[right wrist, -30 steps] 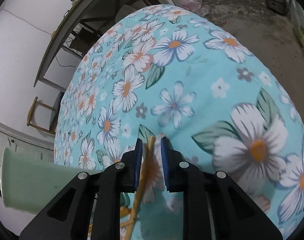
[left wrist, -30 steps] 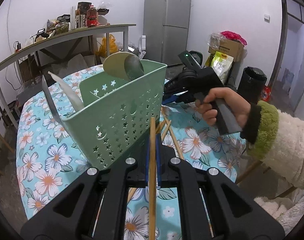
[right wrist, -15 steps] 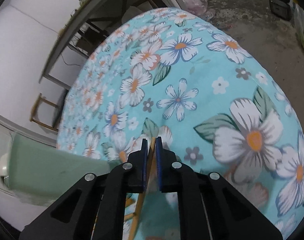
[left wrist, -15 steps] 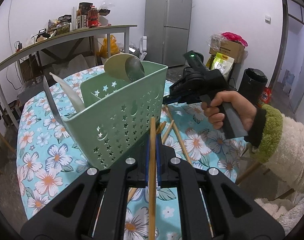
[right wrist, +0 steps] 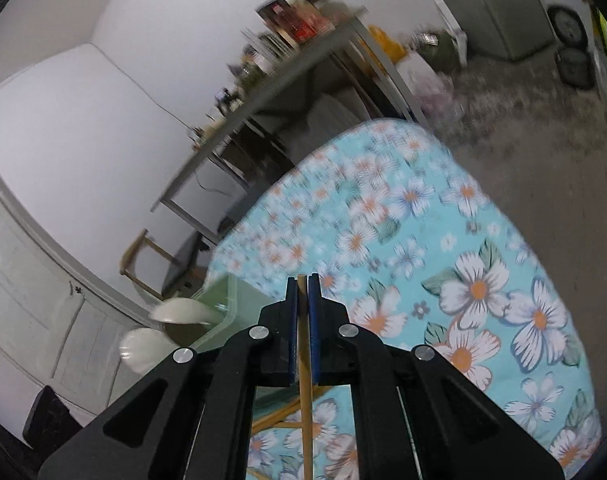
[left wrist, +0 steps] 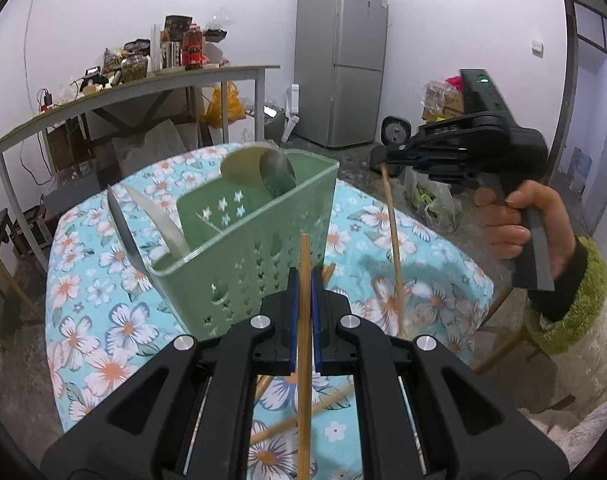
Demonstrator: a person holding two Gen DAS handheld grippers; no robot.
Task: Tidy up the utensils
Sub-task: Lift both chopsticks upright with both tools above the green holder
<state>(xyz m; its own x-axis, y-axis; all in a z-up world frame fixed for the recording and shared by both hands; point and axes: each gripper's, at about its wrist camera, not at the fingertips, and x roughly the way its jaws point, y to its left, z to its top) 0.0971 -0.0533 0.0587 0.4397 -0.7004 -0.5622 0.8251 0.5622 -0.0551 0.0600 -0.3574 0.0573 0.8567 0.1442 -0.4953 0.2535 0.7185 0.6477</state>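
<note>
The left gripper (left wrist: 302, 276) was clenched on a wooden chopstick (left wrist: 304, 344), whose tip rose just above the blue pads right in front of the green caddy (left wrist: 239, 256); its lower end ran out of the frame at the bottom. More loose chopsticks (left wrist: 303, 412) lay on the floral tablecloth (left wrist: 91, 320) on the near side of the caddy, mostly hidden under the black gripper body, so their number could not be told.

The caddy stood on the cloth, its star-punched wall facing the camera. From its left compartment a metal knife blade (left wrist: 121, 220) and a pale handle (left wrist: 159, 220) leaned out; at the far side a cream spoon bowl (left wrist: 239, 170) and a dark metal spoon bowl (left wrist: 277, 172) stuck up, their handles hidden inside.

To the right of the caddy and above its rim, the right gripper (left wrist: 383, 162), held in a hand (left wrist: 519, 220) with a green-cuffed sleeve, was pinched shut on a second chopstick (left wrist: 393, 240) that hung down over the cloth, its lower end lost behind the left gripper's body. In the right wrist view that stick (right wrist: 303, 360) sat between closed pads, and the background was motion-blurred.

Beyond the caddy, a cluttered shelf table (left wrist: 143, 88) and a grey refrigerator (left wrist: 339, 60) stood against the wall.
</note>
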